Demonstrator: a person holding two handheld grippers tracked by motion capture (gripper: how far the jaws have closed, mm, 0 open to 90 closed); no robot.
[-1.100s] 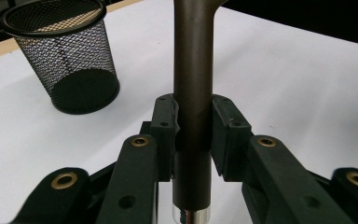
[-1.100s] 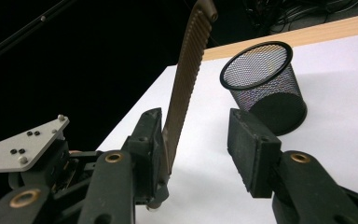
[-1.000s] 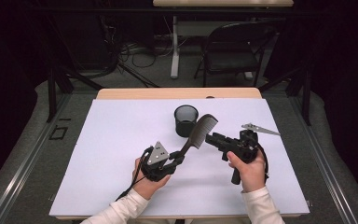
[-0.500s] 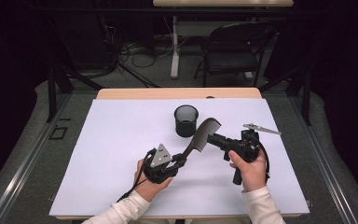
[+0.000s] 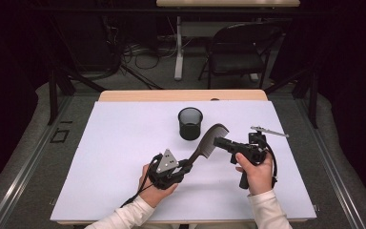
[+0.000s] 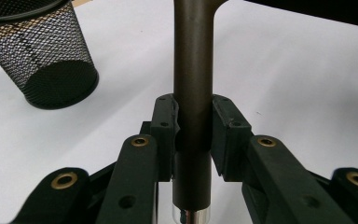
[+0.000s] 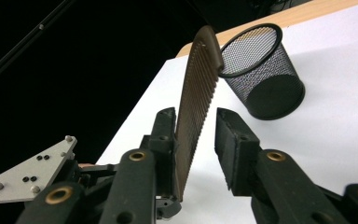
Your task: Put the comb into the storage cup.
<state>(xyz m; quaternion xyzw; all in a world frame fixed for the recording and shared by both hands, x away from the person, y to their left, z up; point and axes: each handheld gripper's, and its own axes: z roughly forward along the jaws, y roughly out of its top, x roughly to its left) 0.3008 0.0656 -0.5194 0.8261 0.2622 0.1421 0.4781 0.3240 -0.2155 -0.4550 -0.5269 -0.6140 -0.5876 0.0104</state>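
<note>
Jaws of my left hand-held gripper point(image 6: 193, 135) clench the brown plastic comb's point(image 5: 208, 140) handle at lower centre; my right hand-held gripper point(image 7: 196, 140), still unclamped, has been closing around its teeth.

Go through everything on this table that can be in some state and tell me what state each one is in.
Brown plastic comb: held off the table, handle clamped, toothed end between the right jaws.
Black wire-mesh cup: upright, empty as far as visible.
Left gripper: shut on the comb's handle.
Right gripper: jaws have just been closing around the comb; one pad has not reached it.
</note>
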